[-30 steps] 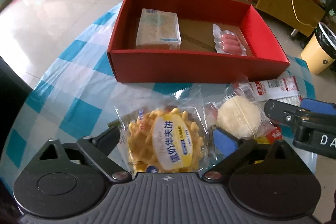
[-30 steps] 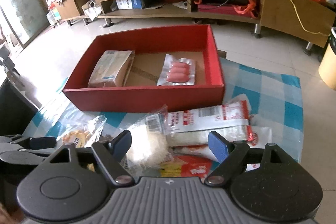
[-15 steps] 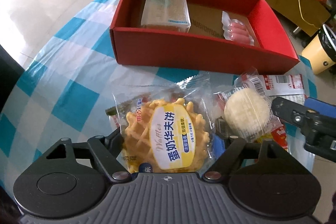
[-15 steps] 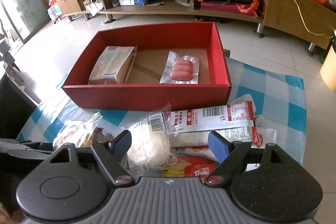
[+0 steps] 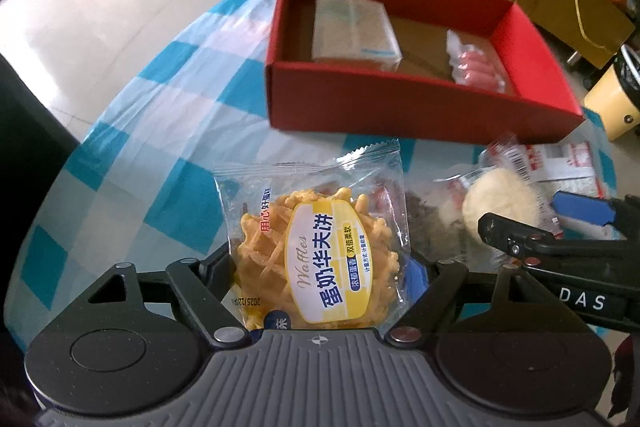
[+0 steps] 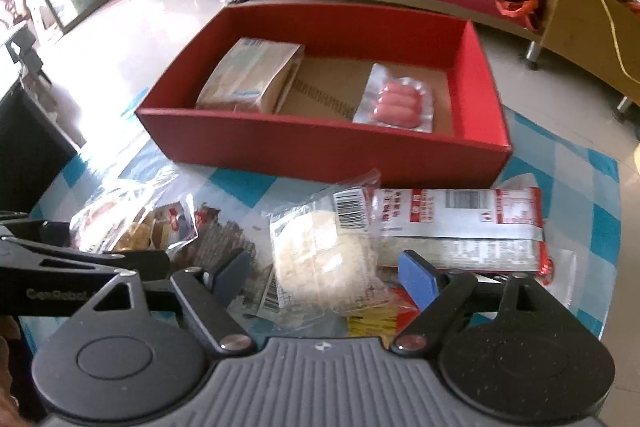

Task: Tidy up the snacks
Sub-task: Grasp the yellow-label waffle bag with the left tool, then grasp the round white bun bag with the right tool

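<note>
Waffle packet (image 5: pixel 320 259) clamped between left tongs (image 5: pixel 320 267).

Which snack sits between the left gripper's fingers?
Start at the open red cardboard box on the blue-checked tablecloth. Nearer the camera lies a clear packet of golden waffles. Only it bears a yellow oval label; its neighbour is a pale round cake.

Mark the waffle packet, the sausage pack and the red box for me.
waffle packet (image 5: pixel 320 259), left wrist view, on its yellow label.
sausage pack (image 6: pixel 398 103), right wrist view, on the middle sausage.
red box (image 6: pixel 320 151), right wrist view, on its near outer wall.
</note>
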{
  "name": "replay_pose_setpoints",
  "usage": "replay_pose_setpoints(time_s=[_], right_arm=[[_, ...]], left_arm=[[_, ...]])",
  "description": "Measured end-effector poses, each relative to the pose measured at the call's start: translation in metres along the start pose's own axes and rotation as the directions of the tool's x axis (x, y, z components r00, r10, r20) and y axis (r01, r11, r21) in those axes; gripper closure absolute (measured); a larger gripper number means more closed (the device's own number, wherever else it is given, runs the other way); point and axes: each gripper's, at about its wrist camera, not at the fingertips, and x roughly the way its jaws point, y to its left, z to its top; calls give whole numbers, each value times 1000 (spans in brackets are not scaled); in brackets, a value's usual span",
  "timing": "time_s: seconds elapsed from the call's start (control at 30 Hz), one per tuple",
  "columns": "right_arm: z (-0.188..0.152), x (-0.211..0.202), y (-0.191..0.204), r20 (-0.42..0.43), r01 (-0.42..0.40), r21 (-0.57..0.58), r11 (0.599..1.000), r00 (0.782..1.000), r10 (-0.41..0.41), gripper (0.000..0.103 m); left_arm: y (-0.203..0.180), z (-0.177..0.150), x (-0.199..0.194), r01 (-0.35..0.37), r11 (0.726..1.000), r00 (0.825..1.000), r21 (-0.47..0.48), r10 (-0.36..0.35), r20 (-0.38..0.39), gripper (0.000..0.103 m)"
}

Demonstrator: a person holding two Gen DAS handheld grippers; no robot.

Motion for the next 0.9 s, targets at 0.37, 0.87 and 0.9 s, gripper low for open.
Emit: replay_pose_setpoints(time_s=[0.37, 0.87, 0.9], right_arm=[[-5, 33, 0, -78, 87, -49, 995, 993, -91, 6], [-6, 30, -2, -99, 112, -32, 993, 988, -115, 0], [-6, 30, 2, -91, 120, -59, 991, 988, -125, 0]], left_arm=[[10, -2, 8, -42, 999, 999, 7, 42, 16, 6], [31, -18, -19, -13, 997, 995, 81, 5, 99, 3], [33, -19, -17, -11, 997, 996, 76, 5, 89, 3]])
